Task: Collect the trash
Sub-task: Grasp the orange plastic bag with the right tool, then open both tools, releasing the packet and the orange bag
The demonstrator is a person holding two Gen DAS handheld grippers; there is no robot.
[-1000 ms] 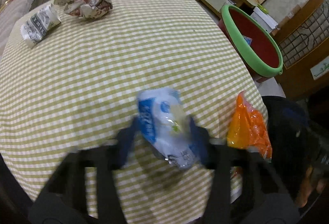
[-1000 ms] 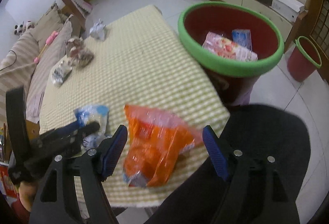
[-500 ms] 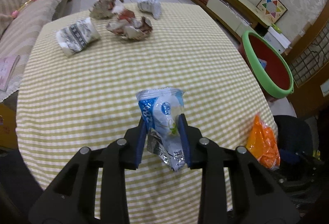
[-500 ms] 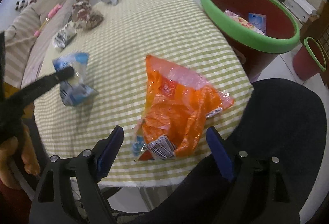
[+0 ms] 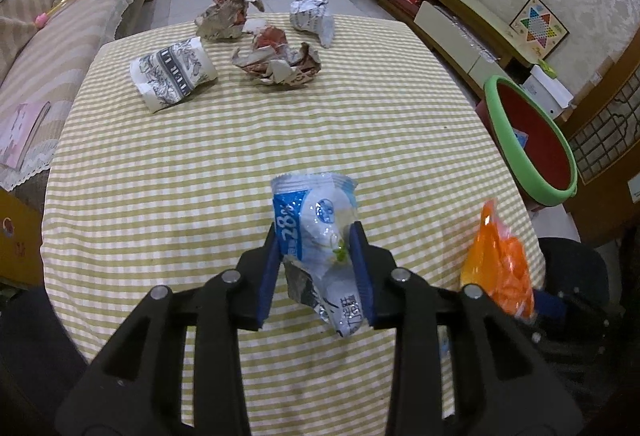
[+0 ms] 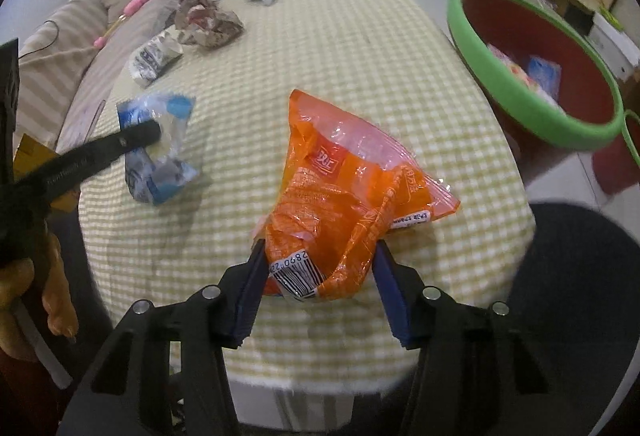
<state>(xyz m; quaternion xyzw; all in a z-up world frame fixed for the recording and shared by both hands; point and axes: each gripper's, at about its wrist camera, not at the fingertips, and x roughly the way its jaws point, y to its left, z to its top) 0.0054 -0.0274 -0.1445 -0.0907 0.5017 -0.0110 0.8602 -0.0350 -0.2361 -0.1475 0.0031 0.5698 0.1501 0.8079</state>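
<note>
- Green-and-cream checked cloth covers the table (image 5: 360, 124); a striped sofa (image 5: 36, 48) runs along its left side and a low shelf unit (image 5: 452, 16) stands by the far wall, with a star-shaped checkers board (image 5: 539, 27) leaning there
- Left gripper (image 5: 316, 264) is clamped on a blue-and-white wrapper (image 5: 316, 232), held clear of the cloth; "28" is legible on its blue band, the smaller print is not
- Right gripper (image 6: 320, 276) has just been closing on the orange bag (image 6: 348, 204), its blue pads against the bag's crumpled near end; the bag lies on the cloth near the table's edge; a barcode label with digits "2890 22" shows, and a red square logo I cannot read
- Red bin with green rim (image 6: 532, 64) stands just beside the table, some wrappers inside
- Far end holds crumpled paper balls (image 5: 276, 56), a black-and-white patterned paper (image 5: 172, 74) and a silvery wad (image 5: 312, 16)
</note>
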